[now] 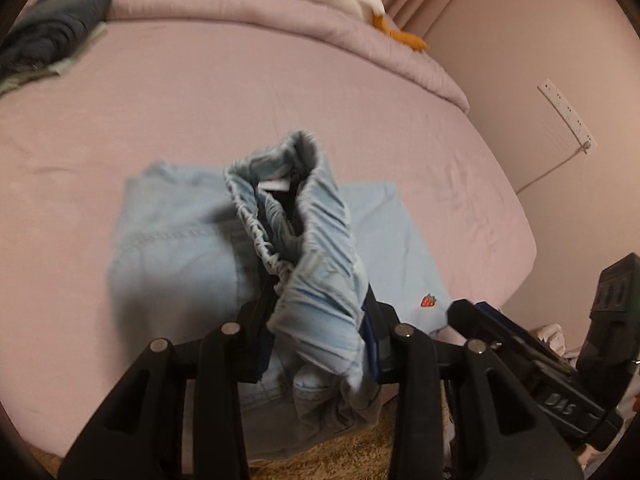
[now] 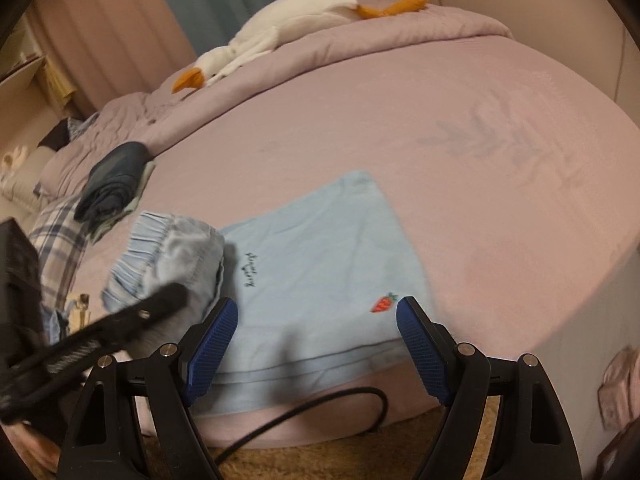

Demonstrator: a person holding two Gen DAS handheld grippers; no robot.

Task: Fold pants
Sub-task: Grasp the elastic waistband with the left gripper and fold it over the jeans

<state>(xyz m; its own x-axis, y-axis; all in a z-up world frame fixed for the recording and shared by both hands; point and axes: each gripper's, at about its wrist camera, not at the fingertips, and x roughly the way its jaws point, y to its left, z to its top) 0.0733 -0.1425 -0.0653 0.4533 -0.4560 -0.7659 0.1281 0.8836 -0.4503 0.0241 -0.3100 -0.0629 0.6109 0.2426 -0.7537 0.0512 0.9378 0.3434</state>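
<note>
Light blue pants (image 1: 172, 240) with a small strawberry patch lie flat on the pink bed (image 1: 200, 100) near its front edge. My left gripper (image 1: 316, 296) is shut on their gathered elastic waistband (image 1: 312, 216), which stands bunched up between the jaws above the flat part. In the right wrist view the lifted waistband (image 2: 172, 256) hangs at the left, over the flat pants (image 2: 320, 248), with the left gripper's finger (image 2: 160, 300) under it. My right gripper (image 2: 316, 304) stands open above the pants' near edge; nothing lies between its blue pads (image 2: 212, 344).
A white plush goose (image 2: 280, 28) lies on the duvet at the bed's far side. Dark folded clothes (image 2: 116, 180) sit at the left. A black cable (image 2: 320, 404) runs along the bed's front side above brown carpet (image 2: 320, 456). A power strip (image 1: 566, 114) hangs on the wall.
</note>
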